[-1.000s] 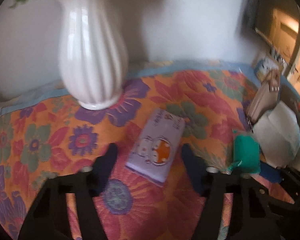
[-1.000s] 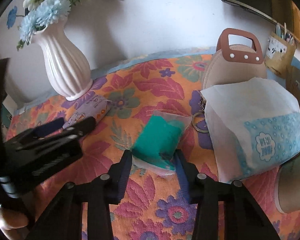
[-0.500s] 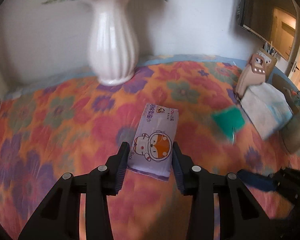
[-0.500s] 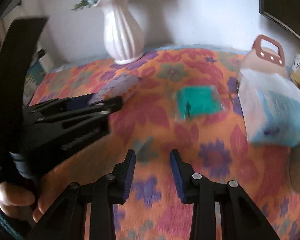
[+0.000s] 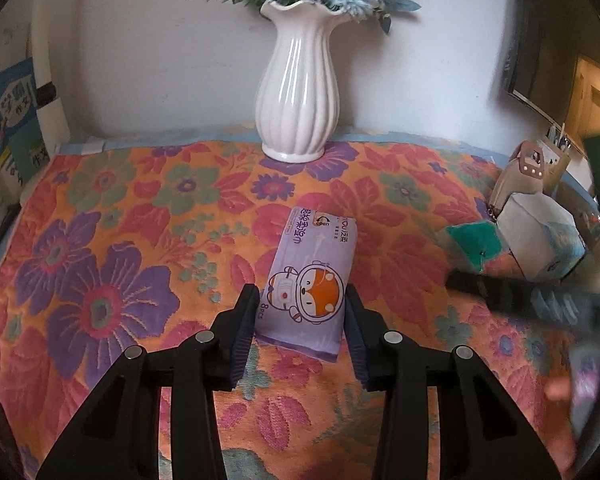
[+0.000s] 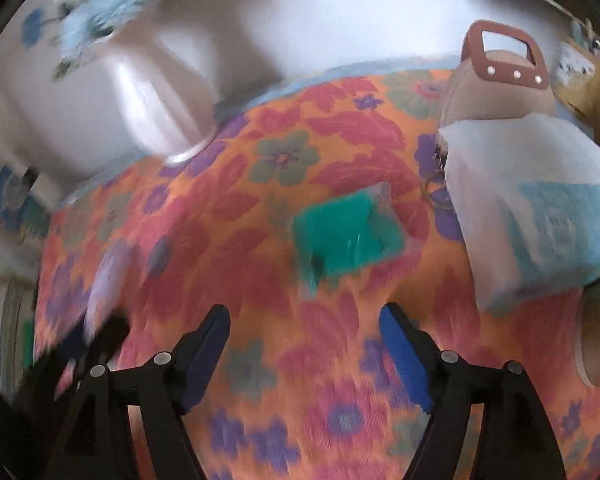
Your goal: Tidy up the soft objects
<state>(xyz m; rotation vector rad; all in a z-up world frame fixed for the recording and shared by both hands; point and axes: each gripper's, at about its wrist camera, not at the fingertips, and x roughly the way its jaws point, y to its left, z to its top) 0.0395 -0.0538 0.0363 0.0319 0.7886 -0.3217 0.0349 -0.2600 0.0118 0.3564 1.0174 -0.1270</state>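
Note:
A purple tissue pack [image 5: 312,280] with a cartoon fox sits between the pads of my left gripper [image 5: 300,320], which is shut on its near end just over the flowered cloth [image 5: 112,272]. A green soft pack in a clear bag [image 6: 340,236] lies on the cloth ahead of my right gripper [image 6: 304,344]. The right jaws are opening wide and nothing is between them. In the left wrist view the green pack [image 5: 476,244] lies far right, with the blurred right gripper [image 5: 500,292] in front of it. In the blurred right wrist view the purple pack [image 6: 108,280] shows at the lower left.
A white ribbed vase [image 5: 298,92] with blue flowers stands at the back by the wall. At the right lie a big white tissue pack [image 6: 532,208] and, behind it, a beige bag with a brown handle [image 6: 500,80]. Books [image 5: 8,132] stand beyond the left edge.
My left gripper closed on the purple pack and drew back from the vase with it. My right gripper, earlier around the green pack, backed away without it and has spread its jaws.

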